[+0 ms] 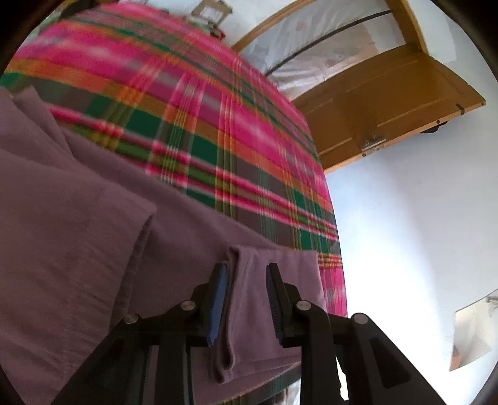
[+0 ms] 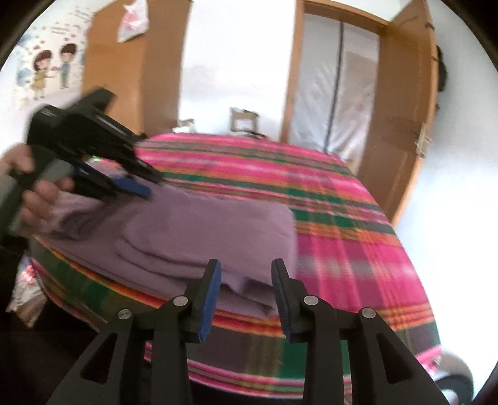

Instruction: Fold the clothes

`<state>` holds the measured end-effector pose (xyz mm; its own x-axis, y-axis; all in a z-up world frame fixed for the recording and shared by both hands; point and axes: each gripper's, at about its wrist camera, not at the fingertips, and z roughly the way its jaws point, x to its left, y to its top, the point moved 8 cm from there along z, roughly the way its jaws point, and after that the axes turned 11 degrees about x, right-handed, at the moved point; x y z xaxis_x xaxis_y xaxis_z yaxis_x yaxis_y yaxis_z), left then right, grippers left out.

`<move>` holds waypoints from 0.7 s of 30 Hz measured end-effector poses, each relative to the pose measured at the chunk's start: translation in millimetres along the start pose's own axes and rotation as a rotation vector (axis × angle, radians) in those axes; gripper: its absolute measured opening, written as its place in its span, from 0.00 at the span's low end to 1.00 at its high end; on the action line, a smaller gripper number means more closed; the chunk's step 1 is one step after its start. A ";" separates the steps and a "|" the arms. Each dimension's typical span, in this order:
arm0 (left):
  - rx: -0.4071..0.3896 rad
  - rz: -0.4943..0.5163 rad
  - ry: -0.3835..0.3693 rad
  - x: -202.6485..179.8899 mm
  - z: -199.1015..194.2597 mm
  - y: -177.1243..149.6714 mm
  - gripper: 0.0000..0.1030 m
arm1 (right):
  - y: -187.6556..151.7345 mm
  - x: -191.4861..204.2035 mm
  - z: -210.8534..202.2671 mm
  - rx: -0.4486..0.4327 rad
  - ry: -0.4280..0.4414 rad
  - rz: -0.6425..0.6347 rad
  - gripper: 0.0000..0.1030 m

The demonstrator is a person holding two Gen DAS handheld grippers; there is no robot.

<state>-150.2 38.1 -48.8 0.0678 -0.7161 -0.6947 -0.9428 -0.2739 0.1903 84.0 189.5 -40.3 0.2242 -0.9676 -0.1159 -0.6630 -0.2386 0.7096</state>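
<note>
Left tool (image 1: 244, 268): released | right tool (image 2: 246, 264): released | purple garment (image 2: 202, 227): folded on plaid bed (image 2: 358, 249)

Home bedroom. Bed (image 2: 342, 218) under a pink-green plaid cover, wooden door (image 2: 401, 124) standing open, cartoon couple sticker (image 2: 51, 71) on the white wall, plastic bag (image 2: 133, 21) hanging on a wooden wardrobe (image 2: 118, 84). Domestic, not a lab.
</note>
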 end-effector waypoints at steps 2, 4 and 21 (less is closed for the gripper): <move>-0.010 0.007 -0.010 -8.0 3.1 4.2 0.26 | -9.3 -8.3 2.4 0.016 -0.030 0.014 0.34; 0.009 0.017 -0.020 -11.6 6.9 -0.7 0.27 | -16.3 -13.2 4.0 0.023 -0.047 0.021 0.34; 0.172 0.109 -0.023 -21.4 38.3 -41.6 0.28 | -17.8 -10.6 23.2 0.027 -0.088 -0.035 0.36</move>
<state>-124.9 89.4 -68.4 -0.0434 -0.7199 -0.6928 -0.9861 -0.0804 0.1453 77.0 202.1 -67.8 0.1847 -0.9617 -0.2023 -0.6750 -0.2737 0.6852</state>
